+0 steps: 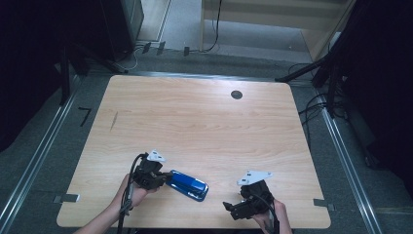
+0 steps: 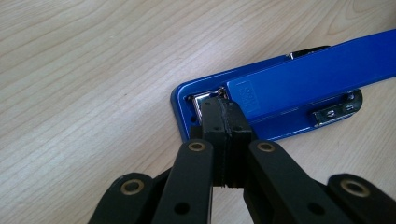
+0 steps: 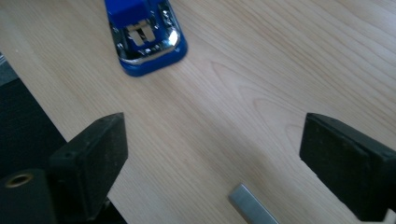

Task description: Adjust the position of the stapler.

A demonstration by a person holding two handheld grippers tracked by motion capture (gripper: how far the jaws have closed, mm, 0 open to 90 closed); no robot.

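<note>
Two hand-held tongs work over a pale wooden worktop (image 1: 195, 122) in the high view, set on grey carpet between metal floor rails, with dark curtains at both sides and cables trailing at the far end; a small dark round grommet (image 1: 236, 94) sits near the worktop's far edge. A blue stapler (image 1: 187, 184) lies near the front edge, left of centre, its body opened out. The left tongs (image 1: 163, 179) meet its near end, while the right tongs (image 1: 233, 208) sit apart from it toward the front right; the person's forearms are cut off by the bottom of the frame, and the jaws are too small here to judge. In the left gripper view, the left tongs (image 2: 223, 122) stand pressed together, pads flush, their tips resting on the metal part at the end of the stapler (image 2: 280, 93); whether anything is pinched between them cannot be made out, and the stapler's far end runs out of frame at the right. In the right gripper view, the right tongs (image 3: 212, 149) stand wide apart over bare wood and grip nothing, the stapler (image 3: 147, 32) lying beyond them, cropped by the top edge. A strip of staples (image 3: 254, 207) lies on the worktop between the jaws, cut off at the bottom.
</note>
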